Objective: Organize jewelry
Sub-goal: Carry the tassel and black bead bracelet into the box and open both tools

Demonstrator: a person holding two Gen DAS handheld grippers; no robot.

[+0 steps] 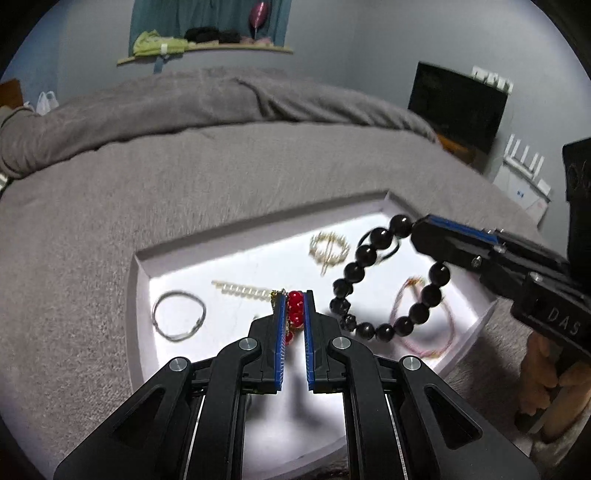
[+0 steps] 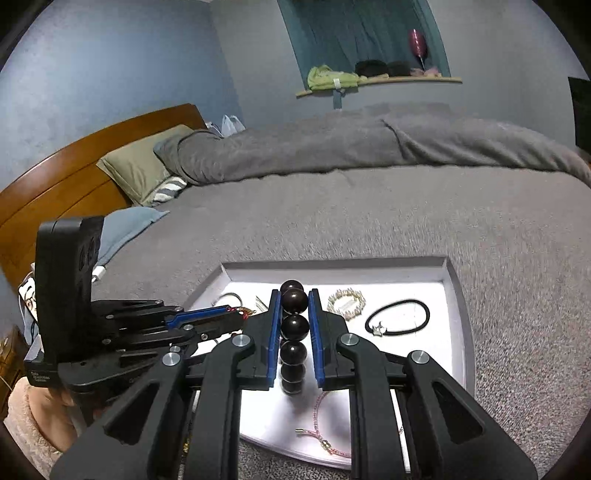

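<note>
Left tongs clamped on red bead bracelet, right tongs on black bead bracelet, both over white tray w/ pearl bracelet, hair tie.

1. A home bedroom: a bed under a grey blanket fills the middle of the scene.
2. A wooden headboard and pillows sit at the far left.
3. On the far blue-grey wall, a shelf holds folded clothes below a teal curtain.
4. A white tray of jewelry lies on the near bedding.
</note>
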